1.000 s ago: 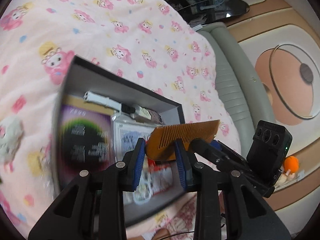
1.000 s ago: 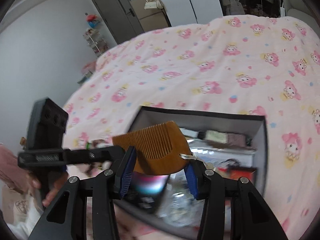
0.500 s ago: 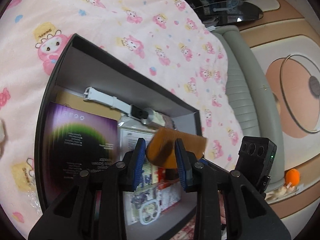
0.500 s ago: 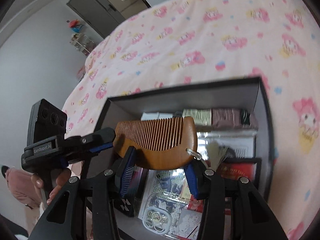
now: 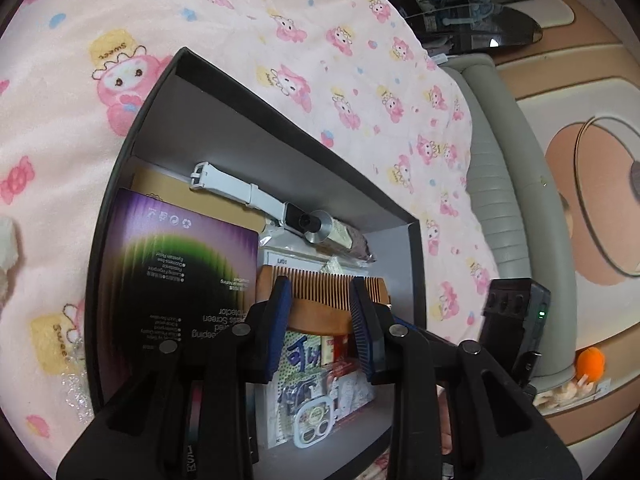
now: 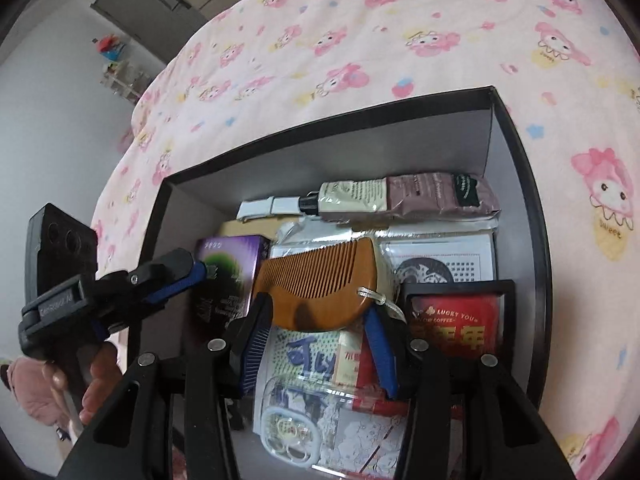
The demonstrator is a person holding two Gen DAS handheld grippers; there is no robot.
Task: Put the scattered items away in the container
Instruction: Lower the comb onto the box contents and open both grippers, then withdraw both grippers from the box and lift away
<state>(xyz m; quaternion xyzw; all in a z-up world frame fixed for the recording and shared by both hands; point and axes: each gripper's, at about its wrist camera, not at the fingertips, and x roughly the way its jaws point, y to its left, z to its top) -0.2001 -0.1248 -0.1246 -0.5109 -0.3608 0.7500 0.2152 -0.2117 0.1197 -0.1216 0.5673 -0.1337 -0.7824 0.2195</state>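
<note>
Lowered into the black box (image 6: 516, 148) on the pink-quilted bed (image 6: 360, 40), the comb (image 6: 320, 292) sits clamped in the right gripper (image 6: 316, 344); the left gripper (image 5: 320, 328) jaws stand apart.

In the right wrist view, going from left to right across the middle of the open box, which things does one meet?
Purple screen-protector package → brown wooden comb held in the right gripper → red coffee packet in a black frame → dark right wall of the box.
</note>
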